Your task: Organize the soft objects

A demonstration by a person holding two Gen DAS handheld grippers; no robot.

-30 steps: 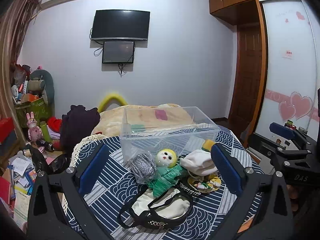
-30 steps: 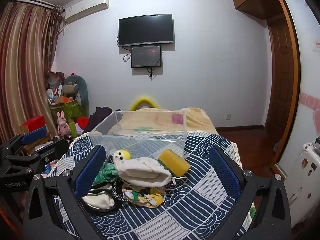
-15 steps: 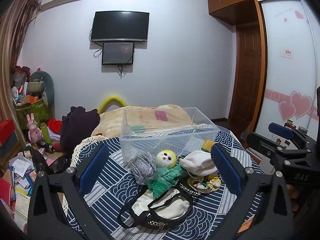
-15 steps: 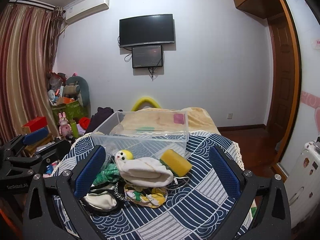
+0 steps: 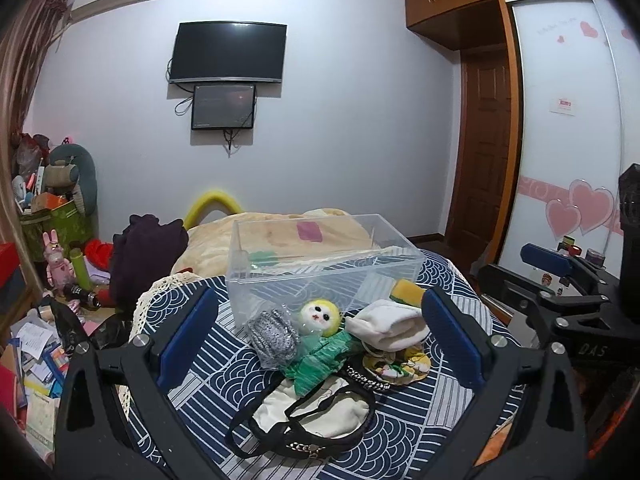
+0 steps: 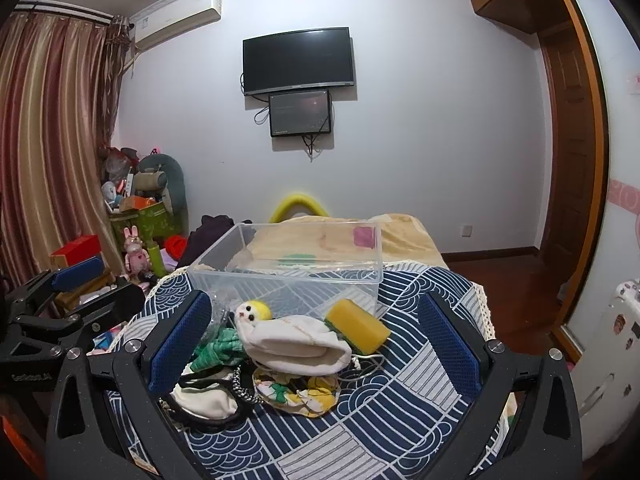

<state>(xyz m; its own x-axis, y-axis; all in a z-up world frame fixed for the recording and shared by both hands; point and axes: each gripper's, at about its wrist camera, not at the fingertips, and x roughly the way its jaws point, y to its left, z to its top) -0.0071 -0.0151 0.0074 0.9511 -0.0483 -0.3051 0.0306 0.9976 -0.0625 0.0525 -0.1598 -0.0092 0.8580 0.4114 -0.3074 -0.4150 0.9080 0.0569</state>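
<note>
A clear plastic bin (image 5: 320,256) (image 6: 288,264) stands empty on a blue patterned cloth (image 5: 400,432) (image 6: 404,392). In front of it lies a pile: a grey knit ball (image 5: 273,333), a yellow-headed doll in green (image 5: 320,316) (image 6: 253,312), a white cloth pouch (image 5: 390,326) (image 6: 296,346), a yellow sponge (image 5: 406,291) (image 6: 357,325), a floral fabric piece (image 5: 400,366) (image 6: 298,394) and a cream bag with black straps (image 5: 312,416) (image 6: 204,398). My left gripper (image 5: 320,340) and right gripper (image 6: 316,344) are both open and empty, held short of the pile.
Behind the bin is a bed with a tan blanket (image 5: 280,232) and dark clothes (image 5: 144,248). Toys, boxes and papers crowd the floor at left (image 5: 36,320). A wooden door (image 5: 484,148) and a wardrobe with heart stickers (image 5: 576,208) are at right.
Both views have shifted only slightly; the pile and the bin have not moved and both grippers stay open.
</note>
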